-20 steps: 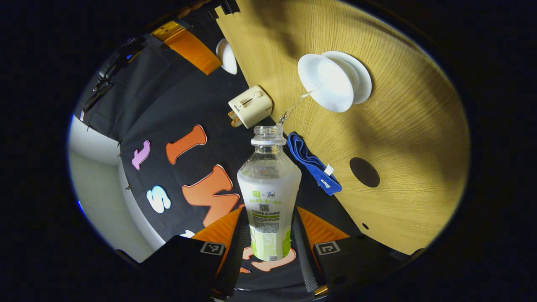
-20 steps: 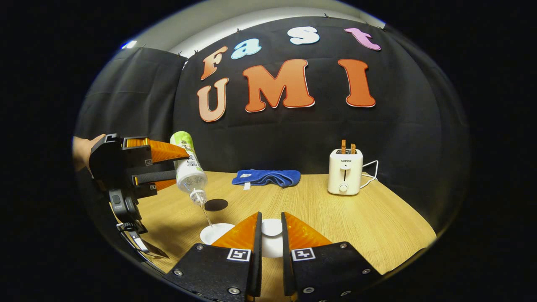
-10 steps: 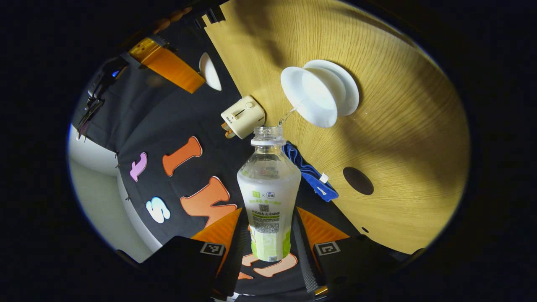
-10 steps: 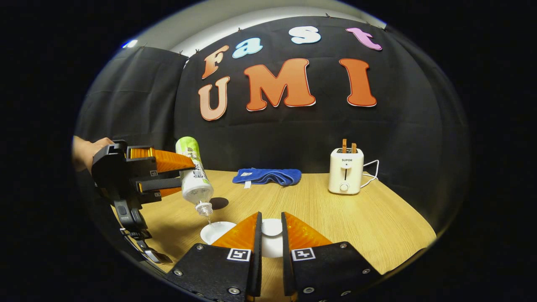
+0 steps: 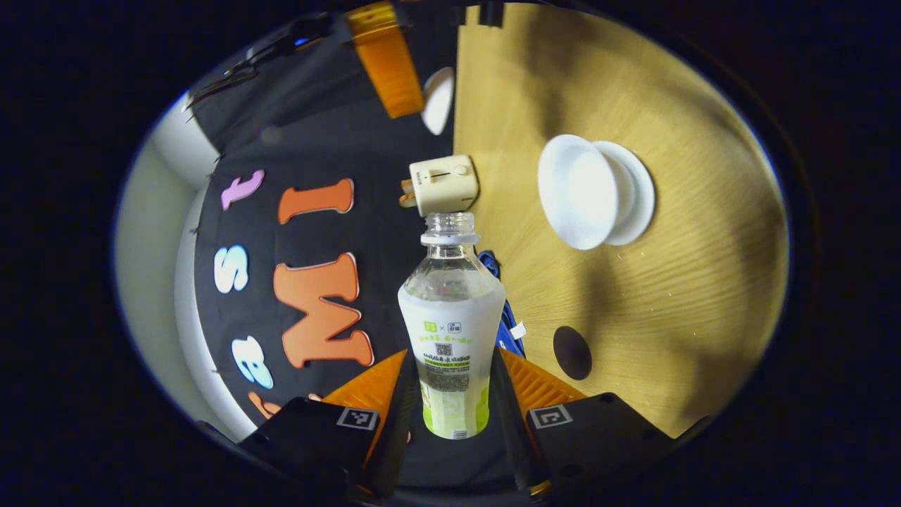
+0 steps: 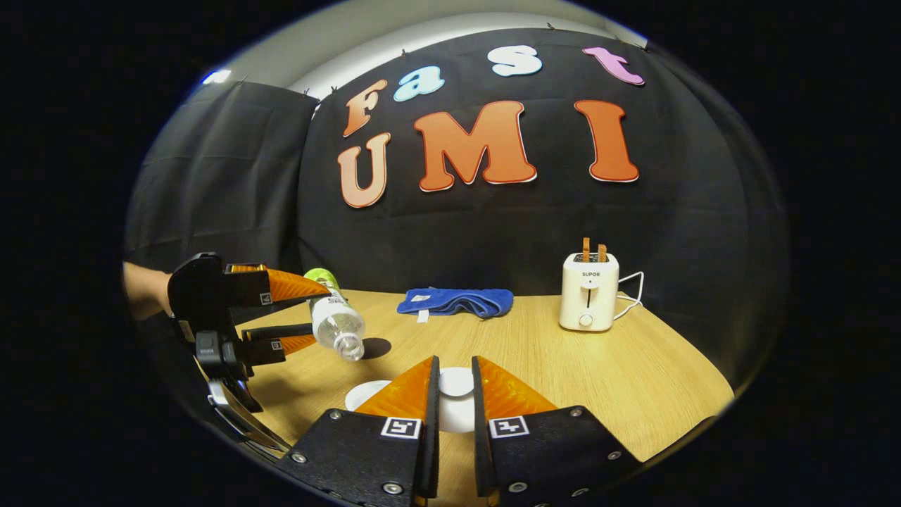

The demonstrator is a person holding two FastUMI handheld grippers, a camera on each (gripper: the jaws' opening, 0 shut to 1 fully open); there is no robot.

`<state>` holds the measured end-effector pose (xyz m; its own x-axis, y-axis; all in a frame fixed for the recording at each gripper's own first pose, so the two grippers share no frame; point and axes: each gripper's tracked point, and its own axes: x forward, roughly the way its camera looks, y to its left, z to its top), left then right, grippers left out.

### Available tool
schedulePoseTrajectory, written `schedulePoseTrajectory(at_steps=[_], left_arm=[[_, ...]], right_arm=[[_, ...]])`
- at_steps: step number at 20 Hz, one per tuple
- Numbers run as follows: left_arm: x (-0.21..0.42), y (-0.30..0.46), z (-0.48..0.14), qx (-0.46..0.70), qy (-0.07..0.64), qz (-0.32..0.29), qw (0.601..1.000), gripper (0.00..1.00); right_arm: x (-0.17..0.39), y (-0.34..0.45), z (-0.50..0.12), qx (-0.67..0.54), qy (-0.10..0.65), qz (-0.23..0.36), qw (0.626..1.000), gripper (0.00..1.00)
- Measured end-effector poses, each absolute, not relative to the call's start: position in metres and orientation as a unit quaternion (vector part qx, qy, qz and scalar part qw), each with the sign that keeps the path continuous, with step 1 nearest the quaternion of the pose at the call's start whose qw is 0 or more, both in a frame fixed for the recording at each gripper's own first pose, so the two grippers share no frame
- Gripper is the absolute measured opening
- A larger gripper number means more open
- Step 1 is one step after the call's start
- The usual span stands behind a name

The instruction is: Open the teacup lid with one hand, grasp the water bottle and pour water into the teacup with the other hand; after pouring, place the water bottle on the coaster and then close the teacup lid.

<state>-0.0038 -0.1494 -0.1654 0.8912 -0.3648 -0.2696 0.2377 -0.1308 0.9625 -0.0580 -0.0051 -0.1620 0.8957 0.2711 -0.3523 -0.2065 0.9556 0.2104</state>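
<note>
The left gripper (image 5: 450,394) holds the water bottle (image 5: 451,331) tight, with one orange finger pressed on each side of its label. The bottle has no cap on. In the right gripper view the bottle lies nearly flat in the air over the table (image 6: 619,380), with its mouth pointing a little down, and no water is coming out of it.

The teacup (image 5: 577,191) sits open on its saucer (image 5: 633,193) on the table, off to one side of the bottle's mouth. It is hard to tell how much water is inside the cup.

The right gripper (image 6: 454,384) is up above the table and holds the white lid (image 6: 455,382) between its two fingers. The fingers are close together and seem to pinch the lid, with the white lid peeking out of the thin gap.

The coaster (image 5: 571,352) is the dark round spot on the table, near the blue cloth (image 6: 456,301) and apart from the cup. Nothing sits on it yet. A toaster (image 6: 590,292) stands farther back.

It looks like the pouring step is at its end. The next move calls for tipping the bottle up straight so it does not drip, then carrying it over the dark spot and setting it down flat in the middle. Only then should the left fingers let go. After that the right gripper needs to bring the lid down onto the cup
</note>
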Motion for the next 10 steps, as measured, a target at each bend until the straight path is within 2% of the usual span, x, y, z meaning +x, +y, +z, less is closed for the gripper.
schedulePoseTrajectory(at_steps=[2,3,4,6,8,10], left_arm=[[0.006,-0.144,-0.160,0.639,-0.035,-0.218,0.737,0.63],[0.006,-0.141,-0.156,0.607,-0.038,-0.210,0.766,0.59],[0.009,-0.138,-0.150,0.577,-0.040,-0.197,0.791,0.63],[0.022,-0.130,-0.136,0.508,-0.044,-0.171,0.843,0.59],[0.035,-0.124,-0.122,0.429,-0.047,-0.149,0.890,0.63],[0.048,-0.118,-0.108,0.353,-0.043,-0.128,0.926,0.62]], right_arm=[[-0.055,0.003,-0.164,0.094,0.196,0.128,0.968,0.21],[-0.055,0.007,-0.166,0.095,0.196,0.130,0.967,0.21],[-0.053,0.010,-0.165,0.094,0.197,0.132,0.967,0.21],[-0.050,0.014,-0.165,0.093,0.197,0.134,0.967,0.21],[-0.047,0.018,-0.161,0.095,0.194,0.134,0.967,0.21],[-0.044,0.021,-0.160,0.095,0.192,0.133,0.968,0.21]])
